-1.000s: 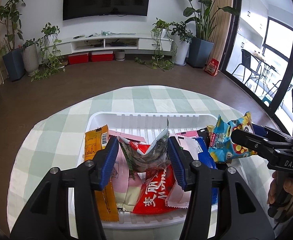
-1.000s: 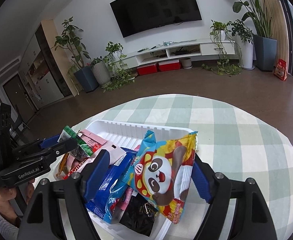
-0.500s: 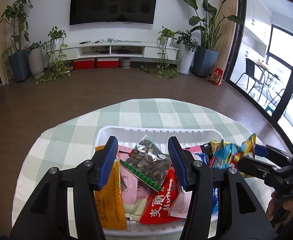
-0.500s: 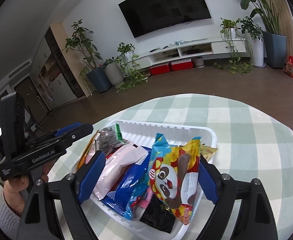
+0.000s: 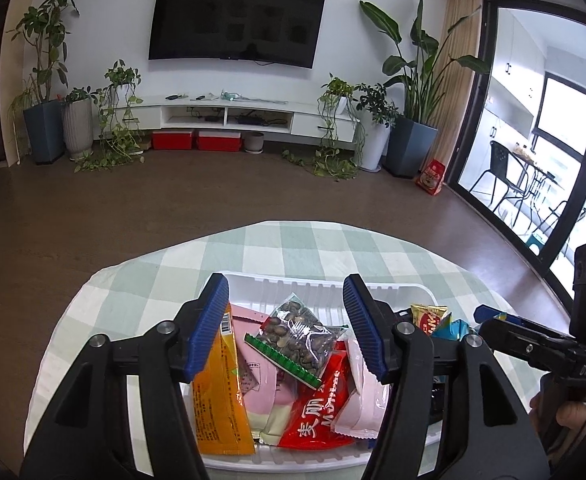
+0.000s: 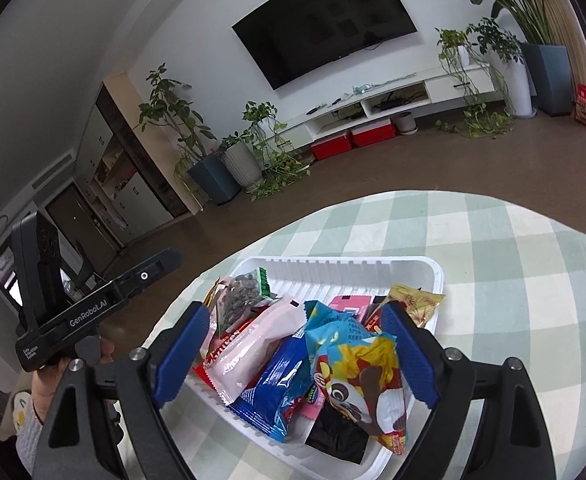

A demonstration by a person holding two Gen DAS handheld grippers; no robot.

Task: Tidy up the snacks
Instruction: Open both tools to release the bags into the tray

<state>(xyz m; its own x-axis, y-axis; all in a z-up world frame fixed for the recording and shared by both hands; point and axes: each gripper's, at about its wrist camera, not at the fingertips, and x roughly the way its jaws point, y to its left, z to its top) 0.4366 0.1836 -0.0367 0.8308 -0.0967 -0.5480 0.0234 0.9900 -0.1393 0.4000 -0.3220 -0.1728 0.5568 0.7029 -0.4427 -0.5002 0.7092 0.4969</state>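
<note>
While every packet we can see already lies inside the white tray [image 5: 285, 286], we judge the sorting nearly finished — no snack rests loose on the checked tablecloth [image 5: 161, 280] in either view. At the tray's left end lies an orange packet [image 5: 217, 396], with a pink-and-cream pouch [image 5: 263, 400] beside it toward the middle. A clear bag of dark seeds [image 5: 299, 338] sits on top of the pile near the tray's middle, resting on a red packet [image 5: 319, 412]. Toward the tray's right end we see a blue wrapper [image 6: 277, 384], the panda-print bag [image 6: 363, 376] lying on the heap, a black sachet [image 6: 339, 436] at the near rim and a gold packet [image 6: 415, 304] against the right wall. What may remain is tidying: the packets overlap and lean on one another rather than lying in rows, and the tray's far side is bare.

Our left gripper [image 5: 287, 328] hangs above the tray's left half with its blue pads spread wide, and nothing sits between them — the seed bag lies below the gap, untouched. Our right gripper [image 6: 293, 356] hovers over the tray's right half, tilted, its jaws likewise parted and empty; the panda-print bag lies loose beneath them. Each tool shows at the edge of the other's view, so both hands stand close to the tray, one at either end.
</note>
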